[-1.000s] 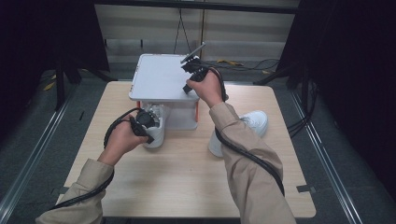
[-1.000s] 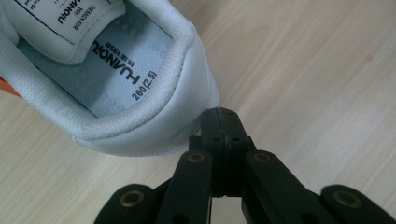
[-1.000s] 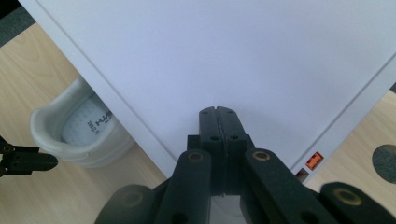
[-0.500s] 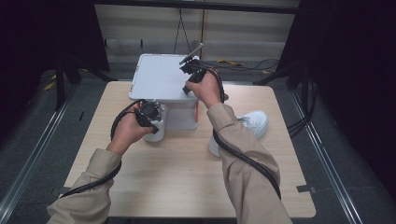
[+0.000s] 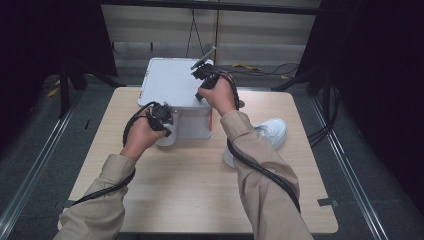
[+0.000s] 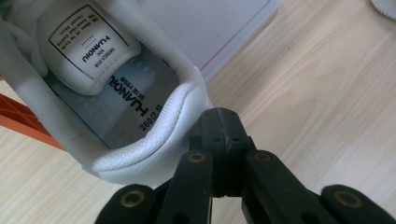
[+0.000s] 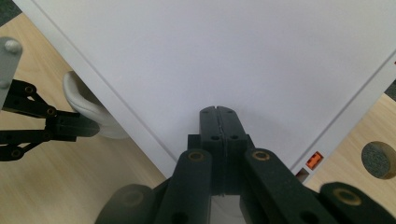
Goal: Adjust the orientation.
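Observation:
A white shoe box (image 5: 170, 82) with its lid (image 7: 210, 56) on stands at the far middle of the table. My left gripper (image 5: 162, 114) is shut on the heel collar of a white shoe (image 5: 167, 137), held against the box's front left corner. In the left gripper view the jaws (image 6: 219, 123) pinch the padded collar, and the shoe's insole and tongue label (image 6: 116, 93) face the camera. My right gripper (image 5: 202, 72) is shut with nothing between its fingers, its tip (image 7: 218, 112) resting on the lid. The right gripper view also shows the left gripper (image 7: 70, 126) with the shoe's heel (image 7: 81, 105).
A second white shoe (image 5: 267, 132) lies on the wooden table (image 5: 190, 190) to the right of the box, beside my right forearm. An orange edge (image 6: 18, 116) shows at the box's base. A round grey plug (image 7: 378, 160) sits in the tabletop near the box.
My left gripper has carried the shoe away from the person, up against the box's front left corner. The right gripper has stayed on the lid.

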`<state>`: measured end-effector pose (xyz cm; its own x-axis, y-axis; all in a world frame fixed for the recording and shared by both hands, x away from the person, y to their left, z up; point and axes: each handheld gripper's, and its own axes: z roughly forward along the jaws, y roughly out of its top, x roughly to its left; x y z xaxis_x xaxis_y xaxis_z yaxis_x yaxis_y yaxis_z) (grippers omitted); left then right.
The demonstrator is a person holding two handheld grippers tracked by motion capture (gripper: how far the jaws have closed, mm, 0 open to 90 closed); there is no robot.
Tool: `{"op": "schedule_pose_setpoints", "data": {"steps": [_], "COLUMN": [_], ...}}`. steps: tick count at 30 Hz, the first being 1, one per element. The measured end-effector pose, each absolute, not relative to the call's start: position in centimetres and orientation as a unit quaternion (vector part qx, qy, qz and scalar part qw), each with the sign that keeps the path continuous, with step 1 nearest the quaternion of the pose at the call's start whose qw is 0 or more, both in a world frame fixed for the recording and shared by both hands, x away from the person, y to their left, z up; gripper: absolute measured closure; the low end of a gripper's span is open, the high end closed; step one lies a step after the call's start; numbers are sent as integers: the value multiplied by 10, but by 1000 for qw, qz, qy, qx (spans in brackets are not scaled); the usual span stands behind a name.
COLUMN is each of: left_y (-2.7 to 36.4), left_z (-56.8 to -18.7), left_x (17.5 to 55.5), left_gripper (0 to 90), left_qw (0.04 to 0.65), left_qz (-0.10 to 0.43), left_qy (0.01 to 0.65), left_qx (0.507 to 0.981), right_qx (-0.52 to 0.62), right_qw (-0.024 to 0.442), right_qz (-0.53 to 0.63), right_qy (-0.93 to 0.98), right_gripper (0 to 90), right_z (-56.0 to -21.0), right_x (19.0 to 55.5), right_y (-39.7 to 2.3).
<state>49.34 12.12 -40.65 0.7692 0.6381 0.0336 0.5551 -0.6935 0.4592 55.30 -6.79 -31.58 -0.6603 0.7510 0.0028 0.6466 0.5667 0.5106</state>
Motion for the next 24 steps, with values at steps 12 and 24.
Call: {"op": "schedule_pose_setpoints", "data": {"steps": [12,24], "left_y": [120,135], "left_z": [-411,-398], "left_x": [505,487], "left_gripper": [900,809], "left_qw": [247,244], "left_qz": [124,78], "left_qy": [340,330], "left_qx": [899,909], "right_qx": [400,402], "right_qw": [105,98], "right_qz": [254,267], "right_qy": [875,870], "right_gripper": [900,900], "right_z": [-317,-318], "right_x": [552,552], "right_y": [-71,-74]}}
